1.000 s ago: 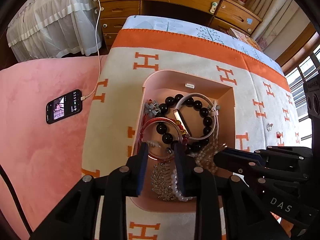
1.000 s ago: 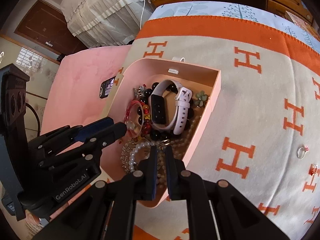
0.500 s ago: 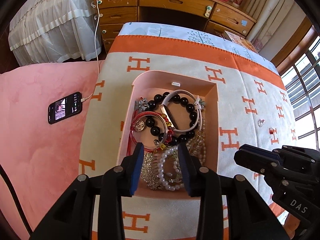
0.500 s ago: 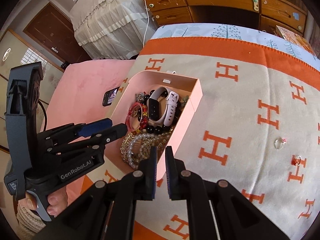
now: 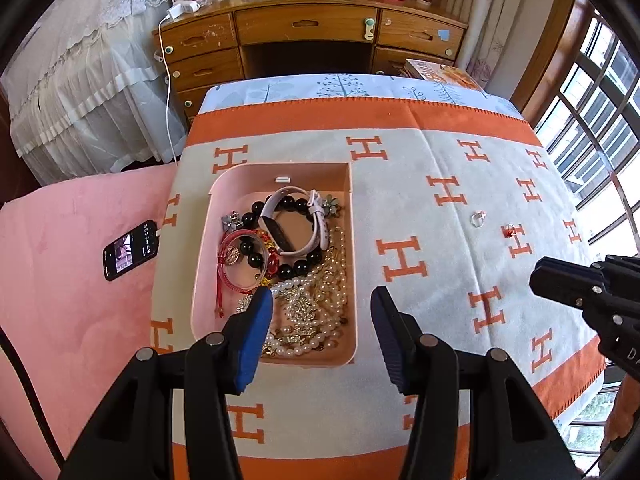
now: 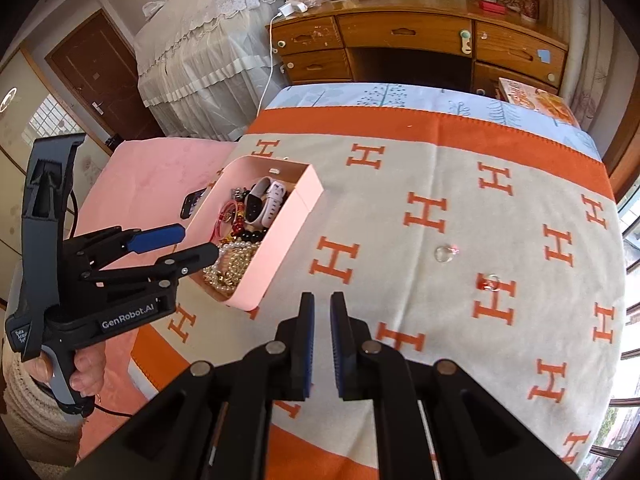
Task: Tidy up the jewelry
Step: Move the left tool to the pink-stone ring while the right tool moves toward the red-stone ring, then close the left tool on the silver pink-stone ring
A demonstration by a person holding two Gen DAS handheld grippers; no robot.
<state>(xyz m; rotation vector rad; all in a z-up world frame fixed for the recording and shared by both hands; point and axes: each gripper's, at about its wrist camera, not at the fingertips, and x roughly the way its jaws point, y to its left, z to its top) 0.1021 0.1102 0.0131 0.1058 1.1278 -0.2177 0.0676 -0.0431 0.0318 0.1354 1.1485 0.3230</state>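
A pink box (image 5: 203,248) (image 6: 280,248) lies on the H-patterned blanket, holding a white-strapped watch (image 5: 320,220), a black bead bracelet (image 5: 256,258), a red bangle (image 5: 224,276) and pearl strands (image 5: 332,300). My left gripper (image 5: 320,300) (image 6: 196,244) hovers above the box's near end, its jaws opening with nothing between them. My right gripper (image 6: 322,300) (image 5: 536,276) is shut and empty, over the blanket to the right of the box. A clear ring (image 5: 477,218) (image 6: 444,254) and a red-stoned ring (image 5: 509,231) (image 6: 490,282) lie loose on the blanket further right.
A phone (image 5: 130,250) on a charging cable lies on the pink cover left of the blanket. A wooden desk (image 5: 304,24) stands beyond the far edge, with windows to the right. A person's hand (image 6: 86,372) holds the left gripper's handle.
Both grippers have lifted and drawn back from the box. The left jaws have spread wider and now hold nothing. The right gripper has swung rightward off the box, still shut.
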